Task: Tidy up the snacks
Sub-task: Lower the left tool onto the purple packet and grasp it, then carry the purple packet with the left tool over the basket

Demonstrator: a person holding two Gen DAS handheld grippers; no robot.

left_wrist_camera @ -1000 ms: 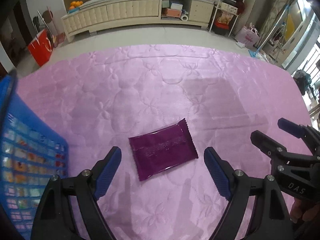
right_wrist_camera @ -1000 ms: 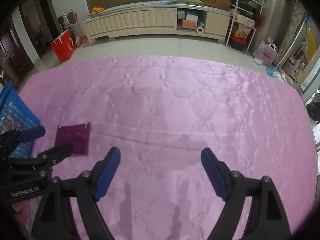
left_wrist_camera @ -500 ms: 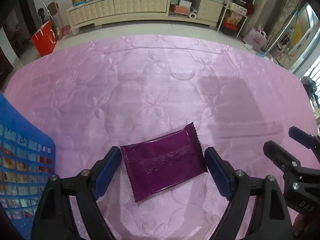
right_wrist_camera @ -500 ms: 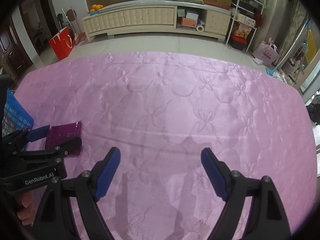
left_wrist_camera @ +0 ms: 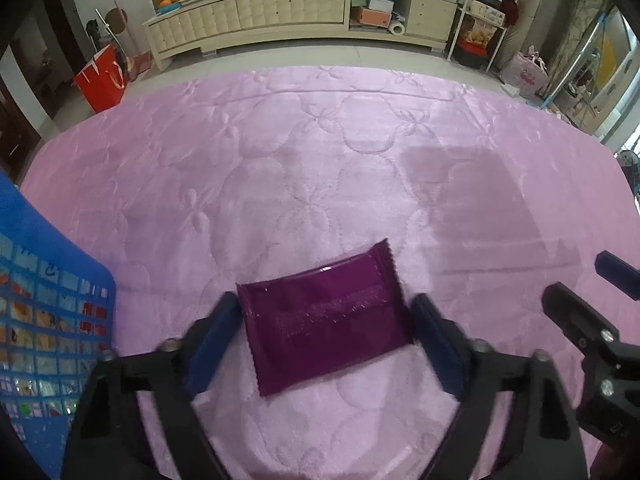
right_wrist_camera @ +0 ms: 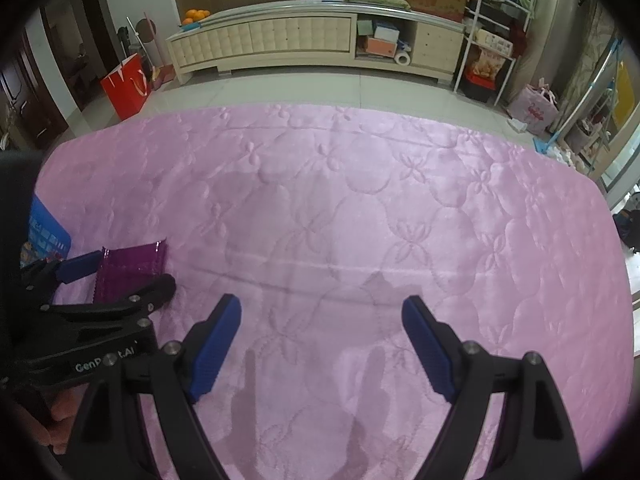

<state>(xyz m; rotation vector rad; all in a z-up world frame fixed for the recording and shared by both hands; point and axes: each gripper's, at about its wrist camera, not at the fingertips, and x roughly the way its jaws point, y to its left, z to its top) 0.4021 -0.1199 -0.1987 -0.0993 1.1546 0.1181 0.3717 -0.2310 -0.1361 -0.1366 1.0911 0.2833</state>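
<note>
The left hand-held gripper (left_wrist_camera: 324, 332) has been lowered around the purple snack packet (left_wrist_camera: 326, 316), which lies flat on the pink bed cover (left_wrist_camera: 320, 168). Its jaws are closing, pads just touching the packet's ends. The right hand-held gripper (right_wrist_camera: 322, 340) is held wide and empty. The blue basket (left_wrist_camera: 44, 300) is probably next.

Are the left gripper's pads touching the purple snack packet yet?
Cannot tell. In the left wrist view the closing left gripper brackets the purple snack packet; its blurred pads sit right at the packet's edges, with neither contact nor gap plain.
</note>
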